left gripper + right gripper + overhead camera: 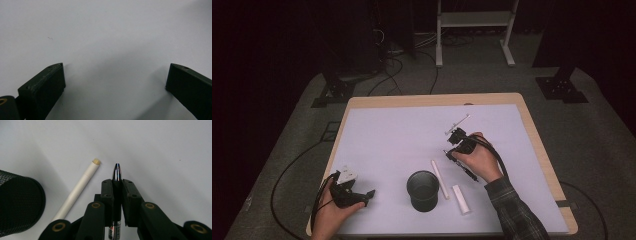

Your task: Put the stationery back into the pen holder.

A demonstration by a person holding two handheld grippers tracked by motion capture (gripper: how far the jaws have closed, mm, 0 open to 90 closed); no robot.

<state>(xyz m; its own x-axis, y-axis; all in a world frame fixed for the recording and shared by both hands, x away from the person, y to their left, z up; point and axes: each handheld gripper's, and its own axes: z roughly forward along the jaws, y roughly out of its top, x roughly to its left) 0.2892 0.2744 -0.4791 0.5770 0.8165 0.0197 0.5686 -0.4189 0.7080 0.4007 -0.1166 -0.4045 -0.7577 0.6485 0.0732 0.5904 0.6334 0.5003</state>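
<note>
Your right gripper (117, 185) is clamped on a black pen (117, 173), light, stiff, slick; keep hold near its tip. Your left gripper (113, 77) rests with jaws wide apart and nothing between them, near the table's (532, 125) front left corner.

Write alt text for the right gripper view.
The right gripper is shut on a black pen, silver tip forward, over a white table. A white marker lies to its left, beside a black mesh cup.

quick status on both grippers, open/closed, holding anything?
Left gripper: open, nothing between its jaws, resting low over the white table cover.
Right gripper: closed on a black pen with a shiny metal tip.
</note>
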